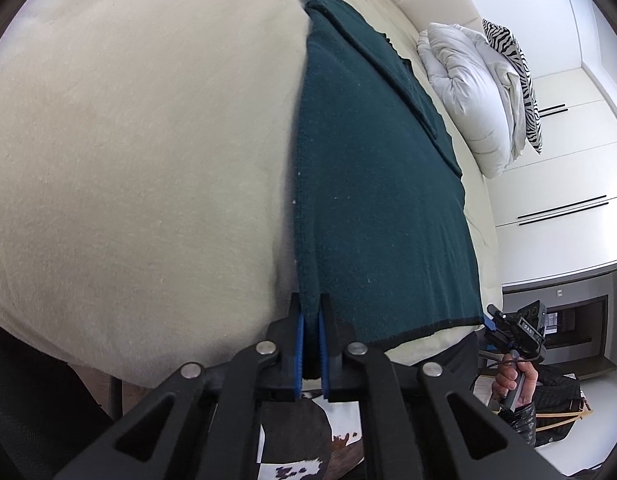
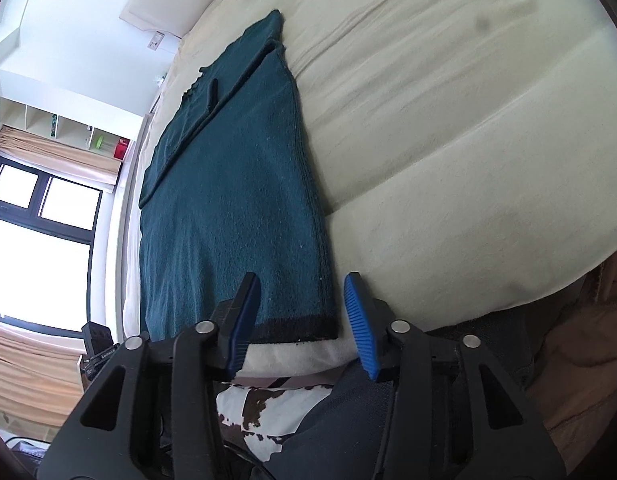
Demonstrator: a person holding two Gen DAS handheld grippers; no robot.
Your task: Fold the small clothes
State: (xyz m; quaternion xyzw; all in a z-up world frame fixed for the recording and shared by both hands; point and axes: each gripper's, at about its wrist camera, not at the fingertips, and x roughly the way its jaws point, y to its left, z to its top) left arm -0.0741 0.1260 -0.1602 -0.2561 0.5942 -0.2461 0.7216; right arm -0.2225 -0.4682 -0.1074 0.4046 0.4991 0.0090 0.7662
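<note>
We see the teal knitted garment [image 1: 380, 184] lying flat on the cream bed [image 1: 128, 140], its corner pinched by our left gripper [image 1: 312, 320] and our right gripper [image 2: 304, 304] spread astride the other corner, apparently not touching.

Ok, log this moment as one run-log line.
left gripper: shut on green garment corner | right gripper: open, straddling other hem corner | bed: garment flat

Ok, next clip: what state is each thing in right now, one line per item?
Green garment: lying flat on the bed, one sleeve folded over its body.
Left gripper: shut on the garment's near corner.
Right gripper: open, fingers either side of the other near corner.
Bed: covered by a cream sheet.
White duvet: bunched up at the far end.
</note>
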